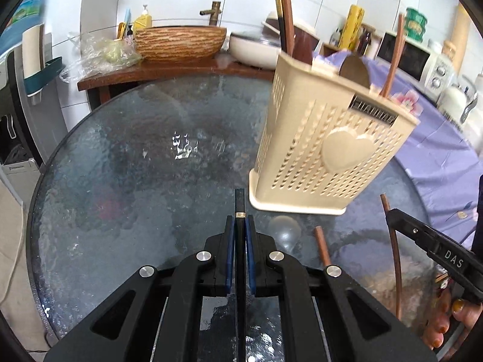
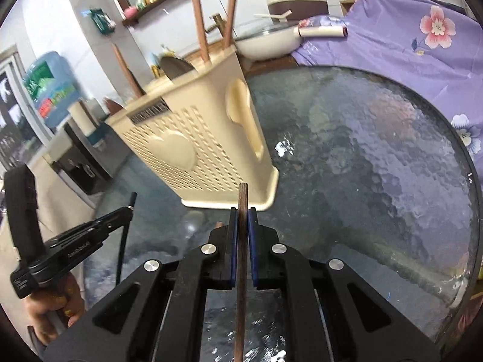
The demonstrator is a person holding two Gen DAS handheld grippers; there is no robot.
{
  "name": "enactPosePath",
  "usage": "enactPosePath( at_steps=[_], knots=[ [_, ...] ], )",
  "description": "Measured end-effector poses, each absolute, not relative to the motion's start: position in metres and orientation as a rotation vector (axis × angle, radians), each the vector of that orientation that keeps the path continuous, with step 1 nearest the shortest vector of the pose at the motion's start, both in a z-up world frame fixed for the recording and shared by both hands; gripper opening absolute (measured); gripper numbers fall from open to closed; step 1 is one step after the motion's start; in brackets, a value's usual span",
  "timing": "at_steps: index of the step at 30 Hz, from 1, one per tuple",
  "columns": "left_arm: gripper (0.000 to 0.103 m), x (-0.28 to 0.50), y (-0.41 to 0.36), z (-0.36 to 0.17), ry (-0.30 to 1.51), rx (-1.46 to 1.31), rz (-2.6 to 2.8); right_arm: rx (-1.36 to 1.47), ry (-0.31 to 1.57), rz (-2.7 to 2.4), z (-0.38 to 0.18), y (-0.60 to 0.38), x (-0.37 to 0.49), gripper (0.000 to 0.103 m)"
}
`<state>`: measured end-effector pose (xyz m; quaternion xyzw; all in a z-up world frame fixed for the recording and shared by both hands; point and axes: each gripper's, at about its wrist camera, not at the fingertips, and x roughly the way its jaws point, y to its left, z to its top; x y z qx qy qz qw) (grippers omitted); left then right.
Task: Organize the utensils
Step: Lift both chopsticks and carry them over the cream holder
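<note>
A beige perforated utensil holder (image 1: 326,150) (image 2: 205,138) with a heart on its front stands on the round glass table (image 1: 120,181). Several brown chopsticks and a dark spoon head stick out of its top. My left gripper (image 1: 240,220) is shut on a black chopstick (image 1: 240,202) with a gold band, just left of the holder's base. In the right wrist view that gripper (image 2: 128,209) shows at the left edge. My right gripper (image 2: 243,211) is shut on a brown chopstick (image 2: 243,196) in front of the holder; it also appears low right (image 1: 389,212) in the left wrist view.
Another brown chopstick (image 1: 322,247) and a clear rounded object (image 1: 283,229) lie near the holder's base. Behind the table are a striped basin (image 1: 181,42), a white pan (image 2: 265,42), a purple floral cloth (image 2: 392,39) and a microwave (image 1: 413,57).
</note>
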<state>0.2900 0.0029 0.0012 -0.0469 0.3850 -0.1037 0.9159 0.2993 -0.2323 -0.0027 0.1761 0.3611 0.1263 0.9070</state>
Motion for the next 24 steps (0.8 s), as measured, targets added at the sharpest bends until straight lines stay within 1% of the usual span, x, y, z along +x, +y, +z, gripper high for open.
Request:
enactPosePath(
  at_steps=[13, 24],
  knots=[
    [0.007, 0.254, 0.013, 0.053, 0.683, -0.149, -0.315, 0.337, 0.577, 0.36, 0.068, -0.233, 0.255, 0.007],
    [0.007, 0.237, 0.016, 0.077, 0.637, -0.158, -0.377, 0.294, 0.519, 0.352, 0.092, -0.233, 0.238, 0.007]
  ],
)
